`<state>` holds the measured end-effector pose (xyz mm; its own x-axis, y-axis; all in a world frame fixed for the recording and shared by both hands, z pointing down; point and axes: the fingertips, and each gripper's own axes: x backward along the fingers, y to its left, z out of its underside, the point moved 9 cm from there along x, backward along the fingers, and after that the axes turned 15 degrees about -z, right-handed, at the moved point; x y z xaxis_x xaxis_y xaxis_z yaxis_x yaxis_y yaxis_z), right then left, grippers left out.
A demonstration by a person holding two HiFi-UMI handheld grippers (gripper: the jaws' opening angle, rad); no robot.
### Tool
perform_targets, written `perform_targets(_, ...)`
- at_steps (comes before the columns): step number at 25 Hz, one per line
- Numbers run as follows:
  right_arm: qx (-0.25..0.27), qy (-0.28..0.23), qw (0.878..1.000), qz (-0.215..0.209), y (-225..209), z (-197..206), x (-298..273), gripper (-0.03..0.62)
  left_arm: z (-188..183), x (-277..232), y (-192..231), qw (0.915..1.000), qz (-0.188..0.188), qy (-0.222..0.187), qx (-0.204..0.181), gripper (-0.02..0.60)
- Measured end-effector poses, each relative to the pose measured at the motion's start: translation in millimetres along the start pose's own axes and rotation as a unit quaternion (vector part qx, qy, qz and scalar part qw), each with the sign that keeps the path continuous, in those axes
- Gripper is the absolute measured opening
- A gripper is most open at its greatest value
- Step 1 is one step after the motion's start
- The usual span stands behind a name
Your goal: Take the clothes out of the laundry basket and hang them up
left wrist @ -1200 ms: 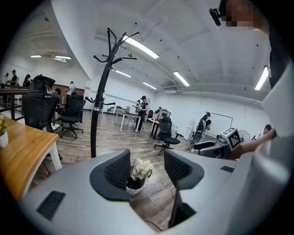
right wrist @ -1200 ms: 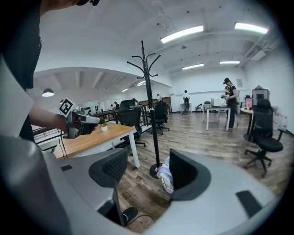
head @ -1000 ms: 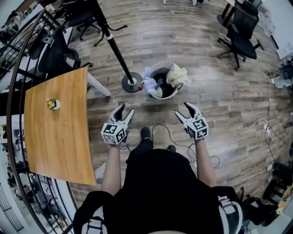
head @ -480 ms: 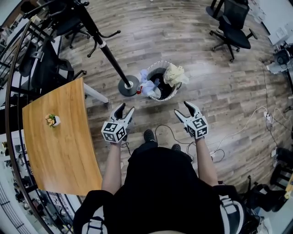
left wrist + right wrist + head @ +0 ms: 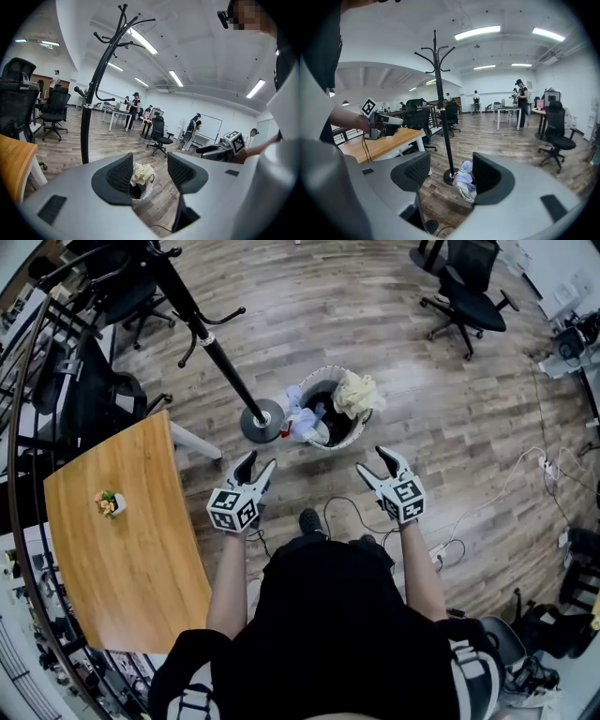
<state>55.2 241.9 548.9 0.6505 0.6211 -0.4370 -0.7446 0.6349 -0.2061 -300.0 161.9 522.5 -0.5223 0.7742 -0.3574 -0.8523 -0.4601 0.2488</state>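
Left gripper (image 5: 260,462), right gripper (image 5: 372,463): two in all, held side by side before person. Jaws of each wide apart, nothing between pads, touching nothing. At left: one wooden table (image 5: 131,549). Ahead on floor: one laundry basket (image 5: 323,370), upright, clothes inside. Cream garment (image 5: 357,393) draped over right rim, pale blue garment (image 5: 302,412) over left rim. Just beside basket: one coat stand (image 5: 211,341).
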Motion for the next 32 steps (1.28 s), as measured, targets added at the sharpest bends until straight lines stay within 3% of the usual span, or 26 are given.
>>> perform_targets(13, -0.011, -0.007, 1.0, 0.008, 16.1, -0.1, -12.0, 0.291, 6.7, 10.5, 14.6, 1.0, -0.001, 0.007, -0.002, 0.23)
perform_targets(32, -0.025, 0.02, 0.999, -0.032, -7.3, 10.7, -43.7, 0.284, 7.5, 1.9, 25.6, 0.9994, -0.028, 0.02, 0.009, 0.229)
